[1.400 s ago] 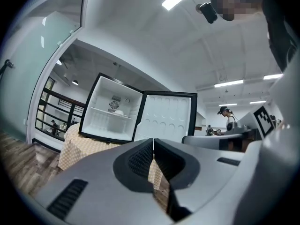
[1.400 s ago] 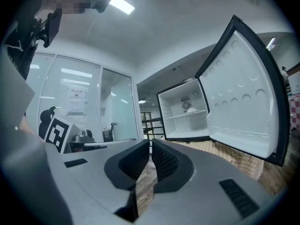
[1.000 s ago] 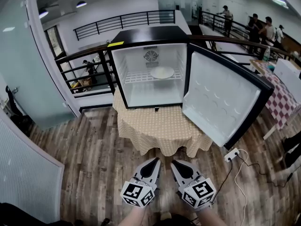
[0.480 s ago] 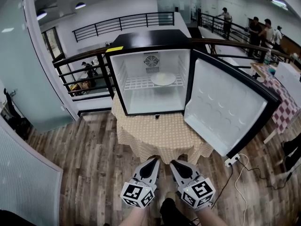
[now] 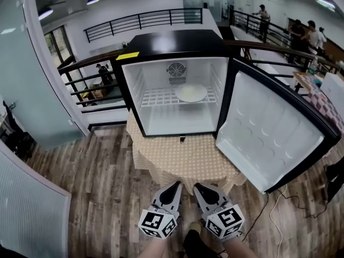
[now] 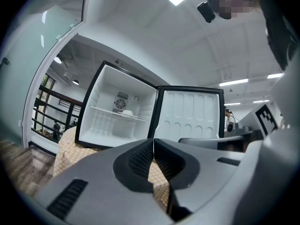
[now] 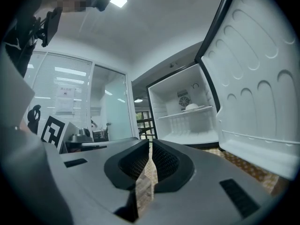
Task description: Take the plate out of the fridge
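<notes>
A small black fridge [image 5: 166,42] stands on a table with its door [image 5: 274,138] swung wide to the right. Inside, a white plate [image 5: 191,93] lies on the wire shelf [image 5: 161,97]; the plate [image 6: 127,112] shows small in the left gripper view and the plate [image 7: 192,107] in the right gripper view. My left gripper [image 5: 176,184] and right gripper [image 5: 197,187] hang side by side low in the head view, well short of the table. Both are shut with nothing between the jaws.
The table wears a tan dotted cloth [image 5: 183,157] that hangs over its edges. Wood floor [image 5: 97,181] lies in front. A black railing [image 5: 86,74] runs behind the fridge, a glass wall [image 5: 32,90] is at left, and a cable [image 5: 279,203] trails at right.
The fridge and table have grown larger and shifted slightly lower in the head view as I move closer. Both grippers stay shut and low.
</notes>
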{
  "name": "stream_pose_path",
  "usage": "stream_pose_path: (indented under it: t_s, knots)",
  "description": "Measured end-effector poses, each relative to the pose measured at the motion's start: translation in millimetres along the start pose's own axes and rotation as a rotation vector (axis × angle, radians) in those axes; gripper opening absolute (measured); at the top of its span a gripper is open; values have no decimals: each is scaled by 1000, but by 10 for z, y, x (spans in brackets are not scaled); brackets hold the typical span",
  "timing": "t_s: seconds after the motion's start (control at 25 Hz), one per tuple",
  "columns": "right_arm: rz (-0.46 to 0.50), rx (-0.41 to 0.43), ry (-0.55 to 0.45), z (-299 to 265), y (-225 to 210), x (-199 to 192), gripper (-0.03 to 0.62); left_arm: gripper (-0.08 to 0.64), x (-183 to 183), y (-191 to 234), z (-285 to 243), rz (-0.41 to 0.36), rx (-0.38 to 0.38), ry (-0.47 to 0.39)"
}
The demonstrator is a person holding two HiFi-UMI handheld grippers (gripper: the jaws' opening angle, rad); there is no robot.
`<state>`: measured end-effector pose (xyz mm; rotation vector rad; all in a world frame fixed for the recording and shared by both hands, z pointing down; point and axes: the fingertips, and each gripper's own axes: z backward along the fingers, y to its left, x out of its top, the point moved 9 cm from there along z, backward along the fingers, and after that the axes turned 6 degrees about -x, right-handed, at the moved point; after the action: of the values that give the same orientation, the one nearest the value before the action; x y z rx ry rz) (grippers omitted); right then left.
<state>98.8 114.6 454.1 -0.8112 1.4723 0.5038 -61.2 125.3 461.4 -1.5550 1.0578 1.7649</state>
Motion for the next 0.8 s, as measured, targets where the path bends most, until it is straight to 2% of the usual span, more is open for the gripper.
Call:
stream_pose_path:
  t_s: [0.8]
  knots:
    - [-39, 20, 6, -817, -544, 205, 40, 12, 143, 564, -775, 10, 16, 16]
